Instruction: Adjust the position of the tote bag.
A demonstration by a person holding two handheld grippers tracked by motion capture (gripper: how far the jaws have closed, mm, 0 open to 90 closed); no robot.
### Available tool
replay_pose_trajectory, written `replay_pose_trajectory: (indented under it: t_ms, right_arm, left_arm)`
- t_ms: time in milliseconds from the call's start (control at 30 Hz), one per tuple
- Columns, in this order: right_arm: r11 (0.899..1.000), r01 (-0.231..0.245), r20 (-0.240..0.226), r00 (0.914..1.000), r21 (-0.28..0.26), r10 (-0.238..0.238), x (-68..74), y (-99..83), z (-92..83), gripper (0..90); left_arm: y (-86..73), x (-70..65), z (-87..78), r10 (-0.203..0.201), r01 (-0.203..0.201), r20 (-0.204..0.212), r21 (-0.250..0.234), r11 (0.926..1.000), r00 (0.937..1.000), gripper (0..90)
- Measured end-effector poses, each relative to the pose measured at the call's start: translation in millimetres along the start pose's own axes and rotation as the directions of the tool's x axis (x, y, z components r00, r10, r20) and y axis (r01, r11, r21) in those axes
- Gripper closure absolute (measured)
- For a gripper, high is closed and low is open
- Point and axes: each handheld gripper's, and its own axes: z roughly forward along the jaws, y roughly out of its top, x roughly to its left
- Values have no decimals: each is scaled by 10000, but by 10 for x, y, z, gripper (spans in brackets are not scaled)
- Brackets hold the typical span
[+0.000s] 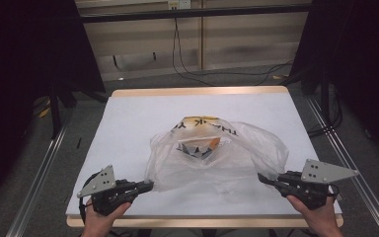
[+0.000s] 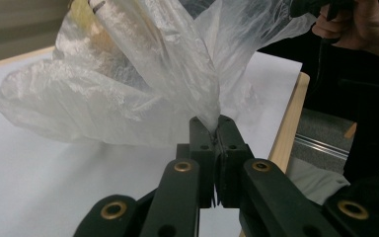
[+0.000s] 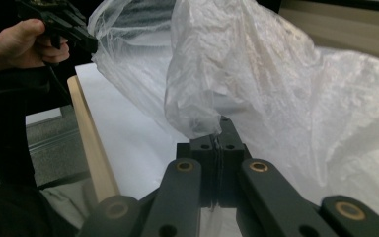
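Observation:
A clear plastic bag (image 1: 212, 158) with "THANK YOU" print and a small orange-and-dark packet (image 1: 200, 146) inside lies on the white table top (image 1: 138, 118). My left gripper (image 1: 150, 185) is shut on the bag's near-left edge, and my right gripper (image 1: 260, 177) is shut on its near-right edge. In the left gripper view the film (image 2: 168, 64) is pinched between the closed jaws of my left gripper (image 2: 216, 123) and rises away from them. In the right gripper view a bunched fold of the bag (image 3: 237, 64) is clamped in my right gripper (image 3: 218, 129). The other hand's gripper (image 3: 61, 22) holds the far edge.
The table has a wooden rim (image 1: 202, 221) along the near side and a wooden strip at the far side. Metal rails (image 1: 39, 168) run along both sides on the floor. Cables (image 1: 212, 74) lie on the floor beyond the table.

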Motion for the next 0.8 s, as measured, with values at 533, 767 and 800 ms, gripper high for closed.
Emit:
replay_pose_trajectory:
  t_ms: [533,767,800]
  right_arm:
    - [9961,367,-7,9993,-800,-368,-120,351,39,897]
    - [9917,345,14,9994,-1239,-346,-200,477,50,897]
    - [9909,361,19,9993,-1295,-362,-207,499,48,897]
  left_arm:
    - [208,129,-27,40,-48,-139,-536,9986,9999,886]
    - [363,184,-49,199,-220,-245,-884,9958,9995,887]
    - [382,190,-46,214,-236,-239,-967,9950,9995,887]
